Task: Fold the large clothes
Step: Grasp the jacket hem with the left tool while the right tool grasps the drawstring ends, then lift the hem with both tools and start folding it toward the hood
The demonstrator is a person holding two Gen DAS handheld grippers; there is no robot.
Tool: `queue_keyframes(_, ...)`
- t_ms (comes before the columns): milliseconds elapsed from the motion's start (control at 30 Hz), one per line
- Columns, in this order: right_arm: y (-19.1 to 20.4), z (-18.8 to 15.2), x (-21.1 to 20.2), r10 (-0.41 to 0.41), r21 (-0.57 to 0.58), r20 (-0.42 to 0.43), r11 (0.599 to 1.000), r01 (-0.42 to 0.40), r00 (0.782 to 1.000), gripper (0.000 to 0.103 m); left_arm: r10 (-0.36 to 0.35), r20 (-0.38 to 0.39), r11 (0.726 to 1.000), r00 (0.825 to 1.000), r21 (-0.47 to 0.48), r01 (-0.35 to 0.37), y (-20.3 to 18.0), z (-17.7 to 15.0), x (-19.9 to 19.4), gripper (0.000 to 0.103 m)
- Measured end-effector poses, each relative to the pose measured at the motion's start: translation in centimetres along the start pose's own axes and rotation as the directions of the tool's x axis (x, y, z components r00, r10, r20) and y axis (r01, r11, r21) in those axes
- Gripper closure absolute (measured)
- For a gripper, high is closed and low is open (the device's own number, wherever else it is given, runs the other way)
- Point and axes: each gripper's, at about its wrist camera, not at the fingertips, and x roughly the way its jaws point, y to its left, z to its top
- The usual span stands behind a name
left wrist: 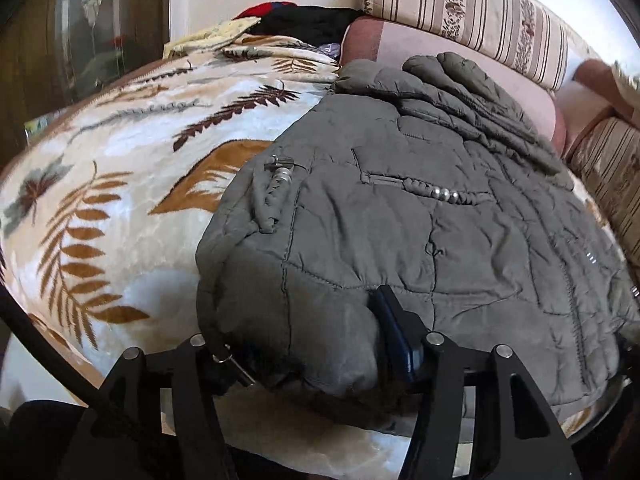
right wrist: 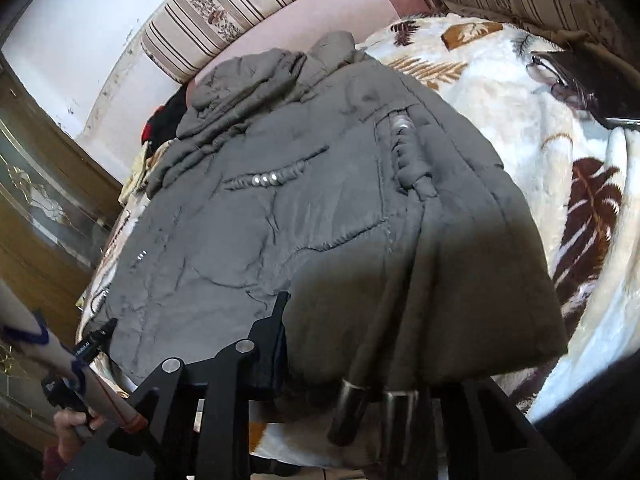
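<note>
The grey quilted jacket (left wrist: 420, 232) lies spread across a leaf-patterned blanket (left wrist: 120, 168), its hem nearest both tools and its hood bunched at the far end against a pink bolster (left wrist: 460, 52).

The left tool (left wrist: 296, 344) is at the hem corner. A thick fold of the padded fabric fills the space between its two fingers, the blue-padded finger (left wrist: 396, 336) pressed against the cloth on one side, so this tool is clamped on the jacket. A small metal zipper pull hangs just beside its other finger. Ahead of the tool, a gathered pocket strip with silver studs (left wrist: 444, 192) runs across the front panel.

The right tool (right wrist: 360, 356) is at the other hem corner (right wrist: 440, 320). One dark finger (right wrist: 272, 340) stands up against the edge of the fabric; the other is hidden under the draped hem, which hangs in folds over the frame. This tool too appears clamped on the jacket. Two metal-tipped drawstring ends (right wrist: 352, 408) dangle below the hem, just in front of it.

Far beyond the tools, striped floral cushions (left wrist: 480, 8) line the wall. To the right tool's far right, a pair of glasses (right wrist: 560, 80) rests on the blanket. The left tool's tip (right wrist: 100, 332) and the person's hand (right wrist: 72, 424) show at the lower left of the right wrist view.
</note>
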Motion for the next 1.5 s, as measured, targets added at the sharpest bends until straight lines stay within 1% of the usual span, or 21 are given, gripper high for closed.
queue_keyframes(167, 0.2, -0.2, 0.1, -0.01, -0.023, 0.007, 1.0, 0.01, 1.0, 0.073, 0.053, 0.025, 0.997, 0.998, 0.061, -0.055, -0.8, -0.2, -0.2, 0.045)
queue_keyframes(267, 0.7, -0.3, 0.1, -0.03, -0.046, 0.017, 0.998, 0.031, 0.999, 0.073, 0.078, 0.042, 0.993, 0.996, 0.09, -0.082, -1.2, -0.4, -0.3, 0.045)
queue_keyframes(433, 0.9, -0.4, 0.0, -0.036, -0.049, 0.03, 0.998, 0.038, 0.999, 0.073, 0.107, 0.062, 0.986, 0.992, 0.119, -0.114, -1.7, -0.5, -0.3, 0.045)
queue_keyframes(567, 1.1, -0.4, 0.1, -0.047, -0.056, 0.028, 0.997, 0.048, 0.999, 0.073, 0.129, 0.064, 0.981, 0.99, 0.141, -0.137, -2.1, -0.5, -0.2, 0.044)
queue_keyframes(767, 1.8, -0.3, 0.5, -0.081, -0.092, 0.011, 0.992, 0.081, 0.997, 0.065, 0.179, 0.092, 0.963, 0.98, 0.189, -0.194, -3.1, -0.6, -0.1, 0.044)
queue_keyframes(900, 2.1, -0.4, 0.6, -0.103, -0.112, 0.014, 0.988, 0.104, 0.995, 0.064, 0.201, 0.105, 0.953, 0.974, 0.209, -0.219, -3.5, -0.7, -0.1, 0.044)
queue_keyframes(933, 2.0, -0.3, 0.5, -0.1, -0.109, 0.015, 0.989, 0.101, 0.995, 0.066, 0.202, 0.106, 0.953, 0.974, 0.21, -0.22, -3.5, -0.7, -0.1, 0.044)
queue_keyframes(1067, 2.3, -0.4, 0.1, -0.086, -0.129, 0.035, 0.987, 0.09, 0.996, 0.078, 0.203, 0.106, 0.953, 0.974, 0.207, -0.221, -3.6, -0.7, 0.0, 0.047)
queue_keyframes(1133, 2.6, -0.5, 0.0, -0.092, -0.147, 0.044, 0.984, 0.098, 0.995, 0.08, 0.207, 0.109, 0.951, 0.972, 0.212, -0.226, -3.7, -0.6, -0.1, 0.048)
queue_keyframes(1367, 2.7, -0.5, 0.1, -0.103, -0.157, 0.041, 0.982, 0.108, 0.994, 0.08, 0.21, 0.11, 0.949, 0.971, 0.214, -0.23, -3.8, -0.6, 0.0, 0.05)
queue_keyframes(1500, 2.7, -0.5, 0.2, -0.102, -0.154, 0.038, 0.982, 0.107, 0.994, 0.08, 0.207, 0.112, 0.949, 0.972, 0.219, -0.227, -3.9, -0.6, -0.1, 0.054)
